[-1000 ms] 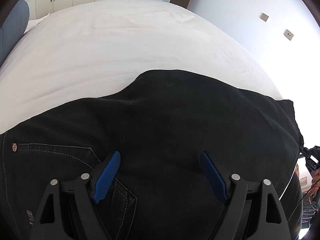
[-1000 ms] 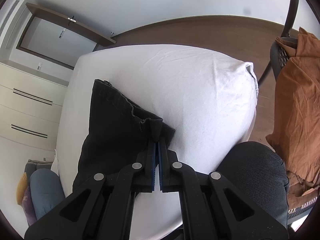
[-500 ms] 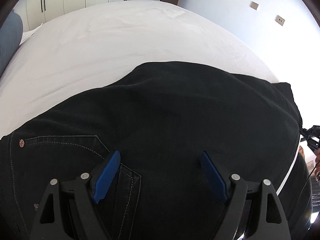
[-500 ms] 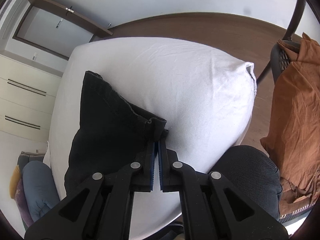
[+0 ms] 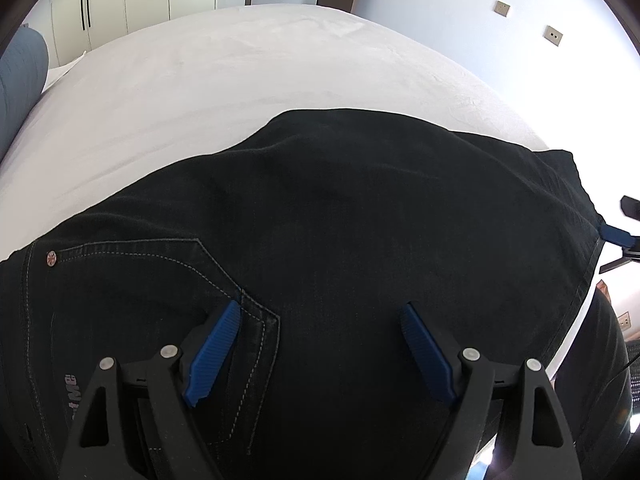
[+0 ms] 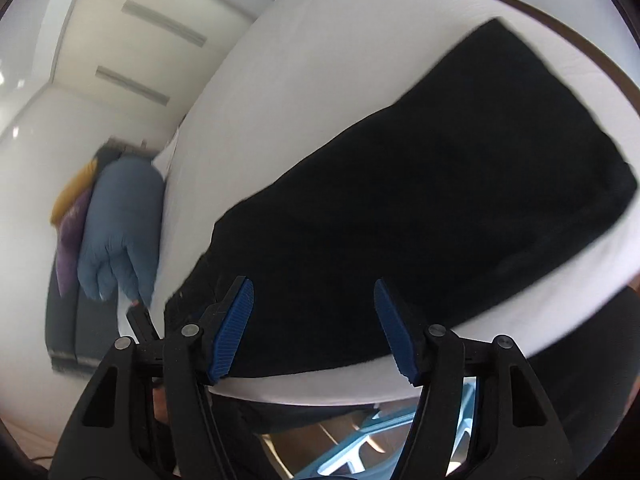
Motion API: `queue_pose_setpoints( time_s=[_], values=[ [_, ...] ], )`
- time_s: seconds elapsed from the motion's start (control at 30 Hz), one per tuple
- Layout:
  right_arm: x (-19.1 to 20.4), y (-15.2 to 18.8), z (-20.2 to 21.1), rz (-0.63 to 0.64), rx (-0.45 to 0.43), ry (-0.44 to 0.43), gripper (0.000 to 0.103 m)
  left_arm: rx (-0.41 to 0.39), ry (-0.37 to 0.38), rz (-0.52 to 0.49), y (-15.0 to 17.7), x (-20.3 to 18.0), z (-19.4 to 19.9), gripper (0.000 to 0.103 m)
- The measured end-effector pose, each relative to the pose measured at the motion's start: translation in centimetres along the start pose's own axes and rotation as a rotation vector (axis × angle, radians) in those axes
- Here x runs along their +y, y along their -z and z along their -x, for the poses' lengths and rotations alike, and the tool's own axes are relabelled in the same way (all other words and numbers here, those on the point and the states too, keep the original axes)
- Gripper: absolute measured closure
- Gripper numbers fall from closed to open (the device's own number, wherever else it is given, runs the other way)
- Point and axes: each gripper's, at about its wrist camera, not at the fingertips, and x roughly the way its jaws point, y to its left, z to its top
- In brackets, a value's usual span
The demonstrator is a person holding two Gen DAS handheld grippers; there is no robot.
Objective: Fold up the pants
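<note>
1. Pants (image 5: 360, 240), black ones, are seen in the left wrist view, spread flat across the white bed (image 5: 240, 80). A back pocket (image 5: 160, 280) with pale stitching and a small rivet is seen on the left side.
2. The left gripper (image 5: 320, 350) is held over the pants with its blue fingers (image 5: 214, 354) wide apart. No cloth is pinched between them.
3. At the far right edge of this view, by the leg end of the pants, a blue tip of the right gripper (image 5: 616, 235) is seen. A grey-blue pillow (image 5: 20, 80) is seen at the far left, and cupboards are seen behind the bed.
4. In the right wrist view, which is blurred, the pants (image 6: 440, 200) are seen lying long across the bed (image 6: 320, 80), close to its near edge.
5. The right gripper (image 6: 314, 330) is seen with its fingers (image 6: 232, 330) partly apart. They have just been opening, and nothing is held between them.
6. The step in hand looks like letting go after the pants have been laid out or folded once. No cloth is gripped by either gripper now.
7. For the next move, an end of the pants would probably need to be pinched and carried over onto the other end. The edges should be lined up, so that no lumps are left.
</note>
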Motion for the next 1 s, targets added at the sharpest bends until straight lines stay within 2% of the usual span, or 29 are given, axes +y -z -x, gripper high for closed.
queue_pose_setpoints(
  time_s=[0.07,0.1,0.13,0.17,0.2,0.23,0.3,0.37,0.43,0.5,0.6,0.7,0.77,0.8,0.87,0.93,1.0],
  values=[
    [1.4,-0.4,-3.9,0.025,0.070,0.003,0.054,0.004,0.012,0.004,0.4,0.0,0.2,0.019],
    [1.1,-0.5,-5.4,0.001,0.115,-0.010,0.055,0.005,0.014,-0.001,0.6,0.2,0.4,0.019],
    [0.3,-0.2,-7.1,-0.025,0.170,0.014,0.061,0.006,0.014,-0.004,0.8,0.3,0.5,0.019],
    [-0.6,0.3,-7.9,-0.044,0.199,0.055,0.081,0.006,0.013,-0.010,1.1,0.4,0.6,0.019],
    [-1.5,0.8,-8.0,-0.057,0.196,0.063,0.083,0.006,0.012,-0.016,1.3,0.2,0.5,0.019],
    [-2.2,1.3,-7.5,-0.069,0.187,0.028,0.085,0.006,0.012,-0.020,1.5,0.0,0.5,0.019],
    [-3.1,2.4,-6.5,-0.081,0.198,0.039,0.098,0.007,0.014,-0.021,1.8,0.1,0.7,0.019],
    [-3.9,3.3,-5.8,-0.088,0.198,0.045,0.102,0.020,0.002,-0.038,1.6,0.1,0.8,0.019],
    [-4.6,3.6,-5.7,-0.115,0.199,0.046,0.103,0.039,-0.011,-0.041,0.6,-0.4,1.1,0.024],
    [-4.3,3.6,-6.1,-0.103,0.200,0.066,0.103,0.002,0.045,-0.016,-1.2,-0.9,2.2,0.028],
    [-3.3,4.0,-6.3,-0.021,0.214,0.138,0.103,-0.067,0.121,0.006,-5.2,-2.3,2.6,0.028],
    [-3.2,4.2,-6.7,-0.029,0.235,0.157,0.103,-0.081,0.201,-0.024,-9.4,-5.0,0.0,0.028],
    [-3.2,4.5,-7.2,-0.028,0.237,0.154,0.103,-0.041,0.256,-0.037,-11.5,-6.7,-3.1,0.028],
    [-3.1,4.5,-7.3,-0.024,0.239,0.157,0.103,0.003,0.262,-0.036,-11.9,-7.0,-5.0,0.028],
    [-2.9,4.7,-7.3,-0.011,0.264,0.186,0.103,0.082,0.201,-0.063,-11.2,-7.2,-8.3,0.029],
    [-2.4,4.6,-7.0,0.004,0.299,0.264,0.103,0.030,0.197,-0.086,-10.1,-6.9,-8.4,0.030],
    [-0.5,3.7,-6.0,0.053,0.266,0.281,0.102,0.025,0.189,-0.077,-9.4,-6.7,-7.8,0.030]
  ],
)
